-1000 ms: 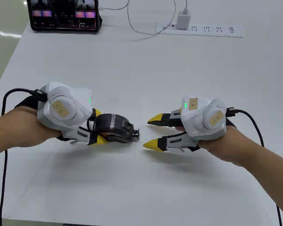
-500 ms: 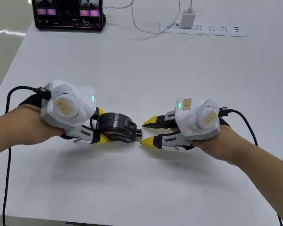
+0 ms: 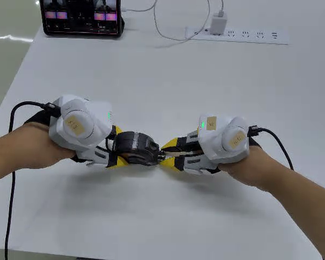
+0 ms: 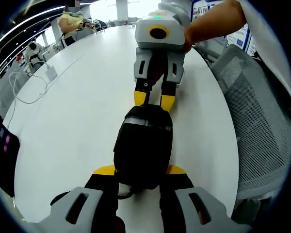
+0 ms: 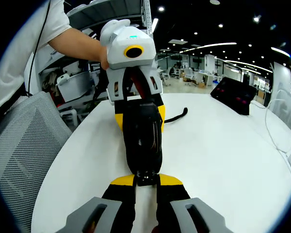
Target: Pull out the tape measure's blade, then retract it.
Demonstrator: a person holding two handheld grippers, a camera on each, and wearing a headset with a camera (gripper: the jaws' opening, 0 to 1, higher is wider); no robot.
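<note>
Centre frame, your right gripper [image 3: 170, 154] has closed in, its fingers now pinching the hook [image 5: 146, 178]. Your left gripper [image 3: 115, 146] has its fingers clenched on the tape [image 3: 138, 147]; the pull looks ready to begin.

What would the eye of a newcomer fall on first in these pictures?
The black tape measure in the middle of the white table, clamped in the left gripper. Facing it, the right gripper has its yellow-tipped jaws on either side of the blade's end hook. A lit tablet stands far behind.

Glossy black plastic tape measure [image 3: 134, 147], matt white table [image 3: 151, 81].
</note>
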